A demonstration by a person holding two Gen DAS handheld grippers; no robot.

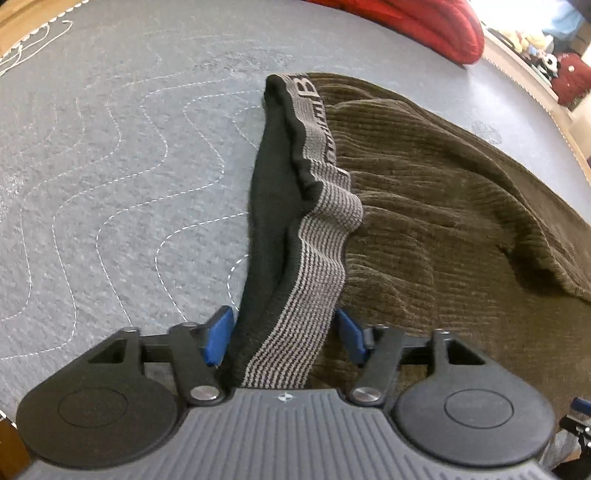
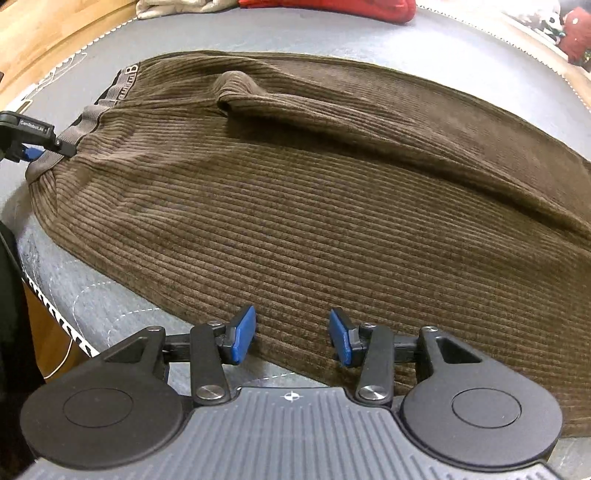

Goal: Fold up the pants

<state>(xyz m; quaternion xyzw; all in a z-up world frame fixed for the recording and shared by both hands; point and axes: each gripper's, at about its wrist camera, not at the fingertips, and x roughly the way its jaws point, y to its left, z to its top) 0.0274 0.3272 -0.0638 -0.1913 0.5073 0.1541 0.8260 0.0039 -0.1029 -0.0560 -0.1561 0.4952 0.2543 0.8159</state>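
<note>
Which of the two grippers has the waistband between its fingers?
The left gripper: the striped grey waistband runs between its blue fingers. The right gripper is open over the brown pants.

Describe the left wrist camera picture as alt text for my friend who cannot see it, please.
The left gripper, its blue fingers apart, has the grey striped waistband of brown corduroy pants running between them. The pants lie spread on a grey quilted mat, with a red cloth at the far edge.
</note>
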